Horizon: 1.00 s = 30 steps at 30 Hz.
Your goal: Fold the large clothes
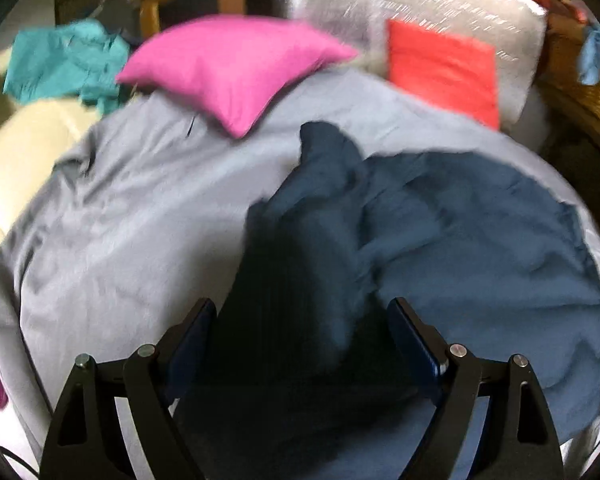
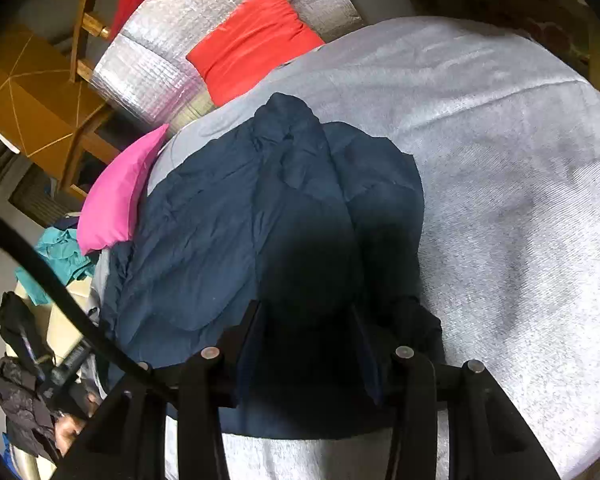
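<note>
The dark blue garment (image 2: 284, 208) lies bunched and not yet folded in the middle of the bed (image 2: 520, 200), gripped by the right claw (image 2: 306, 336), while the left claw (image 1: 302, 320) gapes wide around a raised fold.

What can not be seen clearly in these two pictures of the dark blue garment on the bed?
- Garment type: the dark blue garment lies crumpled in both views; sleeves or legs cannot be told.
- Left claw: fabric between the fingers is in shadow and blurred; contact unclear.
- Right claw: deep shadow hides whether cloth is pinched.
- Pink cushion: blurred in the left wrist view.
</note>
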Available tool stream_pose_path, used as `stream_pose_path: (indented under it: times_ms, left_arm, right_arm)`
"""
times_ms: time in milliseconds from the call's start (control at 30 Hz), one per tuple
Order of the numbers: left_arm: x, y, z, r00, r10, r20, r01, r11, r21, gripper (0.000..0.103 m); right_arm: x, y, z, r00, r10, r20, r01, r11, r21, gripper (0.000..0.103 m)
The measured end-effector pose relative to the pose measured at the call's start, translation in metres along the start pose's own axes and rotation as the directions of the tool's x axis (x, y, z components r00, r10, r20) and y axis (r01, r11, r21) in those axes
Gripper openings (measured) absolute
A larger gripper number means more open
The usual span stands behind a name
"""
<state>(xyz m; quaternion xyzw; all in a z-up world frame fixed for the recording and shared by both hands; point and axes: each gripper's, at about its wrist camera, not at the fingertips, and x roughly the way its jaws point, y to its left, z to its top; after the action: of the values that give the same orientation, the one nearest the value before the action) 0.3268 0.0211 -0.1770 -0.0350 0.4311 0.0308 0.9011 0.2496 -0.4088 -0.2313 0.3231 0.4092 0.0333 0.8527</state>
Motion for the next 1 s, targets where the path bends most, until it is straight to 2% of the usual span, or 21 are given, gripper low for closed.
stream_pose_path:
  times_ms: [100,200,300,400,600,1000]
  left_arm:
    - [-0.010,0.005,0.000,0.999,-0.035,0.032,0.035,0.999,-0.020,0.087]
    - [-0.031,-0.001,-0.002,0.991,-0.043,0.126,0.040,0.999,0.028,0.087]
    - [-0.048,-0.008,-0.007,0.981,-0.048,0.186,0.036,0.997,0.069,0.088]
    - [-0.055,-0.008,-0.006,0.975,-0.069,0.210,0.054,0.996,0.075,0.087]
    - [-0.062,-0.010,-0.007,0.969,-0.056,0.240,0.039,0.996,0.075,0.087]
    - [-0.068,-0.021,-0.010,0.962,-0.041,0.268,0.012,0.994,0.109,0.087]
  right_arm:
    - [0.003,0.000,0.001,1.000,0.002,-0.002,-0.002,1.000,0.007,0.049]
    - [0.004,-0.001,0.003,1.000,0.006,-0.005,-0.006,1.000,0.021,0.050]
    - [0.001,-0.001,0.003,1.000,0.009,0.003,-0.009,0.999,0.037,0.050]
    - [-0.010,0.004,0.003,0.998,0.047,0.041,-0.049,0.998,0.041,0.051]
    - [-0.024,0.022,0.004,0.985,0.123,0.125,-0.123,0.992,-0.009,0.051]
    - [-0.003,0.041,0.000,0.989,0.131,0.070,-0.130,0.991,-0.015,0.051]
